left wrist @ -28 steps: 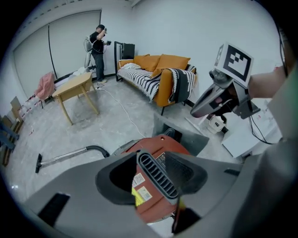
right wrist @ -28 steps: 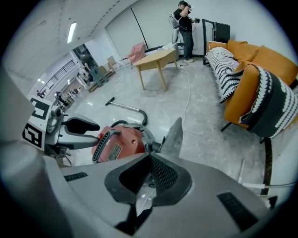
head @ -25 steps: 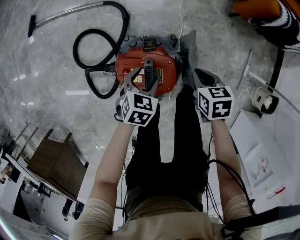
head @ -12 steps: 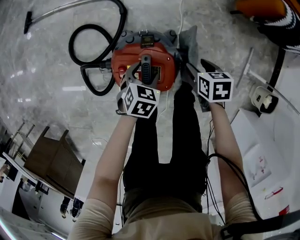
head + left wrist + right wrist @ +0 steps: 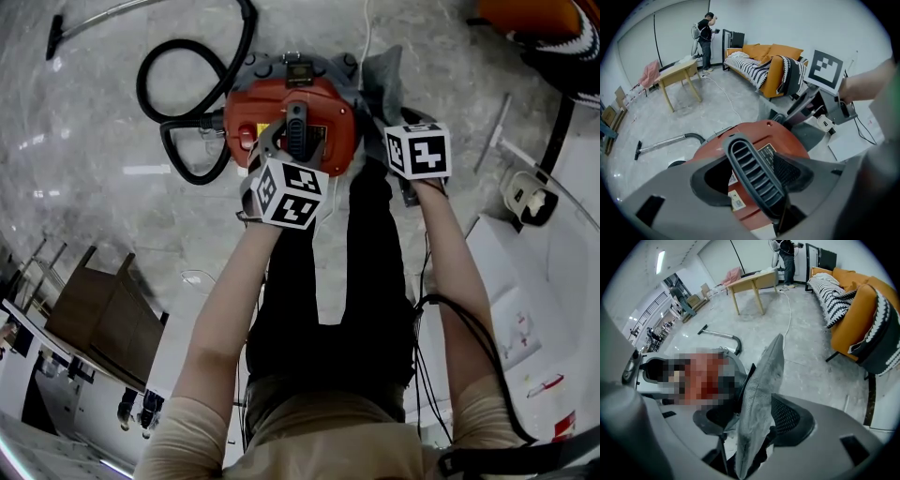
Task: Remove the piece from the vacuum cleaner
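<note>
A red vacuum cleaner [image 5: 323, 112] on a grey base stands on the floor in front of my legs. Its black ribbed handle [image 5: 745, 159] runs between the jaws of my left gripper [image 5: 757, 180]. One pad lies against the handle and a gap shows at the other. In the head view the left gripper [image 5: 286, 150] sits on top of the canister. A flat grey piece [image 5: 764, 380] sticks up edge-on at the cleaner's right side [image 5: 382, 73]. My right gripper [image 5: 754, 420] straddles it with jaws wide, at the canister's right edge [image 5: 382, 120].
The black hose [image 5: 192, 75] loops left of the cleaner and its wand [image 5: 56, 37] lies far left. An orange sofa [image 5: 525, 23] is at the upper right, with a metal rod [image 5: 492, 131] and white boards [image 5: 525, 281] at the right. Wooden furniture [image 5: 103, 319] stands at the lower left. Another person [image 5: 705, 35] stands far off.
Both grippers have moved forward onto the cleaner. The left has settled over the handle. The right has come up from beside the canister to the grey piece.
</note>
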The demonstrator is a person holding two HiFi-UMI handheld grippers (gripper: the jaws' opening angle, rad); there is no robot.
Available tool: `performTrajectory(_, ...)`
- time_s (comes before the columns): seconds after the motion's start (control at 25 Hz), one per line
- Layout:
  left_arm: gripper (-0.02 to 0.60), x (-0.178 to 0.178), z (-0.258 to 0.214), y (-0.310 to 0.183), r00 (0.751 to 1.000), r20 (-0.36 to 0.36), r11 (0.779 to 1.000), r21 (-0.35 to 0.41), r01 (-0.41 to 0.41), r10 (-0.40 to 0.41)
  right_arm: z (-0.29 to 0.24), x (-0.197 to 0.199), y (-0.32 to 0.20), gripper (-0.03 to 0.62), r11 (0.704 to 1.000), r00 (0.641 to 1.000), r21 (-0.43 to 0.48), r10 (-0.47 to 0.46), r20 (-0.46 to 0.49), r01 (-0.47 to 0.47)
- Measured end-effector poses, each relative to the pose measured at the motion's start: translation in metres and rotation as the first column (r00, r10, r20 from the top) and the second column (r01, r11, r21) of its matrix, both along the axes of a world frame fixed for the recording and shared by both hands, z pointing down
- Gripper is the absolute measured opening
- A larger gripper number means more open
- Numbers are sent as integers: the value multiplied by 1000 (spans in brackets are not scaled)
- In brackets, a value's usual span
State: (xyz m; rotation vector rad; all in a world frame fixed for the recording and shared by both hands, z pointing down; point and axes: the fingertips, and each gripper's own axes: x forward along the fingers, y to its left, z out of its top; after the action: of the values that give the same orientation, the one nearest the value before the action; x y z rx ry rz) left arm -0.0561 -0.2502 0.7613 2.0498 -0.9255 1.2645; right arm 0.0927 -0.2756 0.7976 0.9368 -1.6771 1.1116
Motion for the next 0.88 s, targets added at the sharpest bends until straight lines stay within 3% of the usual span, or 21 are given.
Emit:
performTrajectory(0.52,281,0,-1,-1,1000,-9,1000,20,11,-11,6,6,3,219,999,998,-15,-49,-27,49)
performTrajectory(0.64,281,0,0,-1,1000,-9,1000,20,11,-11,9,14,2,135,998,996,2,-67,-60,67)
performTrajectory(0.88,281,1,-2,1,1000,-8,1000,26,15,-14,8,17,3,120,997,996,5,-73,-44,74)
